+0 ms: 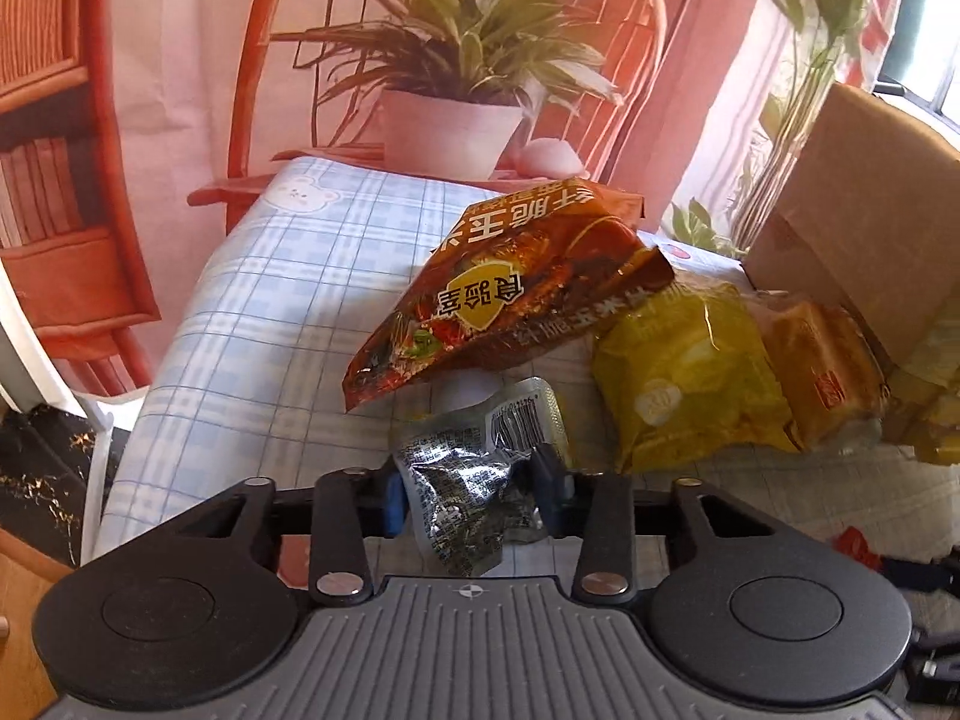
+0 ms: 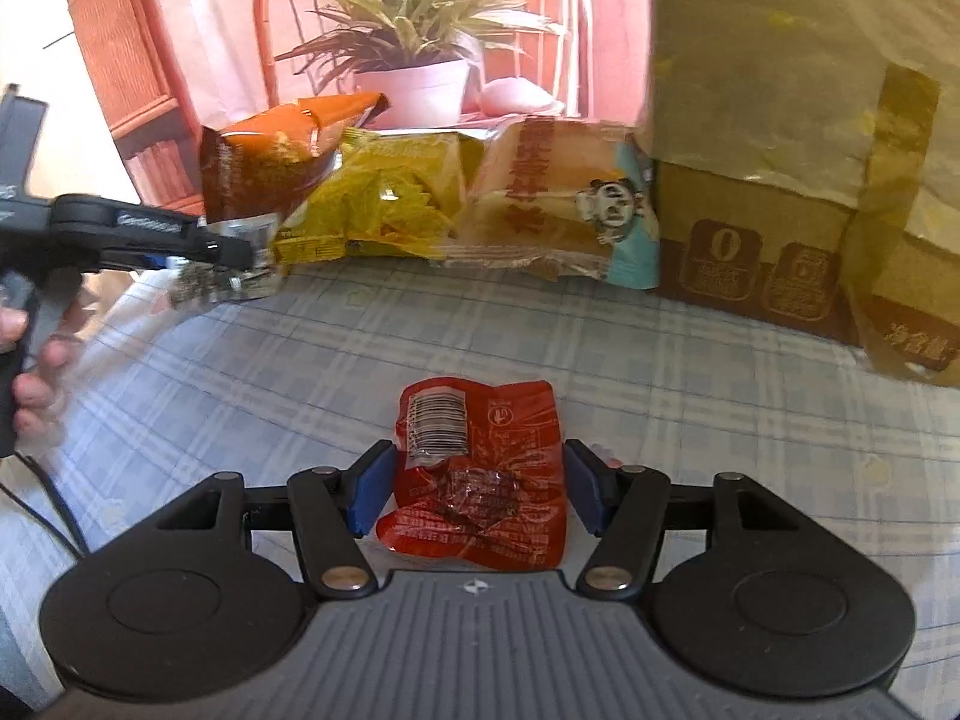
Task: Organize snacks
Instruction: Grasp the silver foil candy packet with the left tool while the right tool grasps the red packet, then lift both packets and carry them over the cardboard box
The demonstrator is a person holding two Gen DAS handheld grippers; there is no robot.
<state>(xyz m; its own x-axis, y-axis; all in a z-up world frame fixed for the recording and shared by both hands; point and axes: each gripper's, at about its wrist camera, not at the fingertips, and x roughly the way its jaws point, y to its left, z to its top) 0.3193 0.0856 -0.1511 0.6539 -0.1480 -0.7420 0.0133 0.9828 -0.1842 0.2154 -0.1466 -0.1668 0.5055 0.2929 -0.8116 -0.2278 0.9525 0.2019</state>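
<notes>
Three large bags beside one box. Left gripper clenches one silver packet; right gripper grasps one red packet, seen whole only from the right wrist.

Checked cloth, snack bags, box

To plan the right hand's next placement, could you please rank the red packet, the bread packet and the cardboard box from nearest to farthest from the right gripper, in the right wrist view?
1. red packet: between the right gripper fingers.
2. bread packet: ahead, in the snack row.
3. cardboard box: far right, beside the bread packet; close to call.
</notes>
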